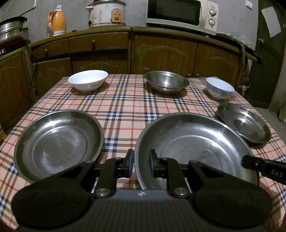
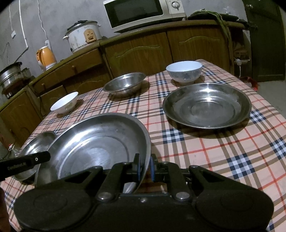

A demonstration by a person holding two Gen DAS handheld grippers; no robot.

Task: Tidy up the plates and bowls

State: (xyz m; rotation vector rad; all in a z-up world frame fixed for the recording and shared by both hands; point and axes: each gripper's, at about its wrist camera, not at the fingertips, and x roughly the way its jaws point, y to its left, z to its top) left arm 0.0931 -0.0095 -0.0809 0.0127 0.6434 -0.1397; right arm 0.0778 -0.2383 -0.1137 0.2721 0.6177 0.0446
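A large steel plate (image 1: 196,148) (image 2: 100,142) lies near the front of the checked tablecloth (image 1: 125,107). My left gripper (image 1: 141,164) is shut on its left rim, and my right gripper (image 2: 145,166) is shut on its right rim. A second steel plate (image 1: 59,142) (image 2: 26,151) sits to its left, and a third steel plate (image 1: 244,125) (image 2: 207,105) to its right. Along the far edge stand a white bowl (image 1: 88,80) (image 2: 65,103), a steel bowl (image 1: 166,82) (image 2: 125,83) and a blue-and-white bowl (image 1: 219,88) (image 2: 184,71).
Behind the table runs a row of wooden cabinets (image 1: 160,51) carrying a microwave (image 1: 180,14), a rice cooker (image 1: 105,14) and an orange kettle (image 1: 57,23). A dark door (image 1: 268,53) stands to the right. The table drops off at the left and right edges.
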